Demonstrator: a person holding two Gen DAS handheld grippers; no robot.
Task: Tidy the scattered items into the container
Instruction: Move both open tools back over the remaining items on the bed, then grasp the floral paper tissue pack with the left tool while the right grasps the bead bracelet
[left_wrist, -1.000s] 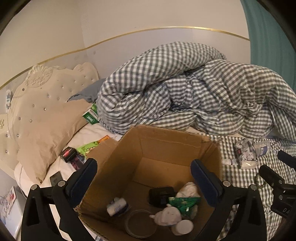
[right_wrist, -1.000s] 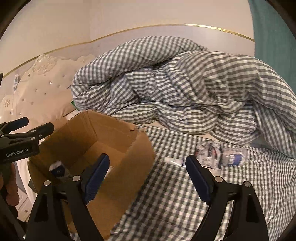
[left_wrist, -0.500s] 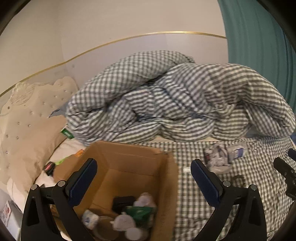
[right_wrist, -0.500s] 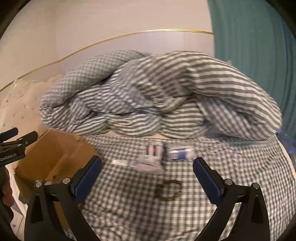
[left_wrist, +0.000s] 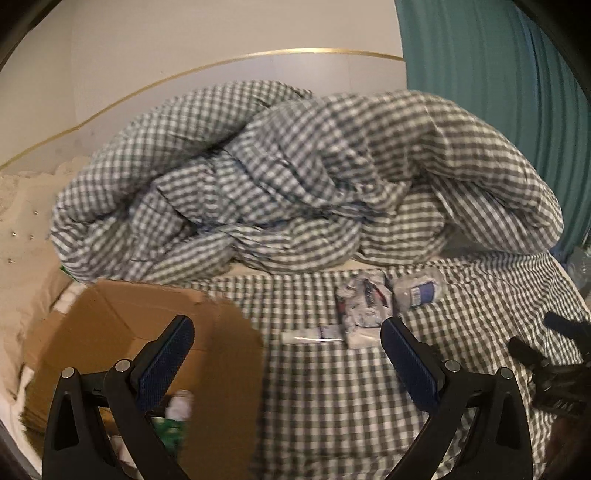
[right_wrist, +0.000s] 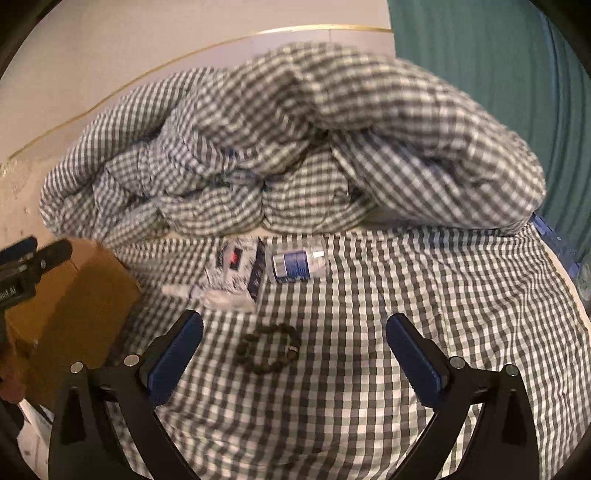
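Right gripper (right_wrist: 293, 350): its jaws are standing spread wide with nothing between the pads, and it is pointing down at the checked sheet (right_wrist: 424, 295).
Left gripper (left_wrist: 286, 352): its jaws are also gaping and holding nothing; it is hanging over the near edge of the cardboard box (left_wrist: 122, 325).
Bead bracelet (right_wrist: 269, 349): it is lying flat on the sheet as a closed ring, sitting almost dead centre between the right gripper's two fingers and just ahead of the tips.
Long axis: being a ring, it is offering none to speak of, so I'd judge any angle of approach will serve.
Nearer hand: the right one looks plainly closer; in the left wrist view I cannot make the bracelet out at all.
Other strays: a small bottle (right_wrist: 297, 263), a crumpled packet (right_wrist: 236, 269) and a thin white tube (right_wrist: 177, 290) are lying farther off, near the foot of the bunched duvet (right_wrist: 295, 147).
Box position: it is sitting to the left of the bracelet, with several items already showing inside.
Likely next move: lowering the right jaws straight over the beads.
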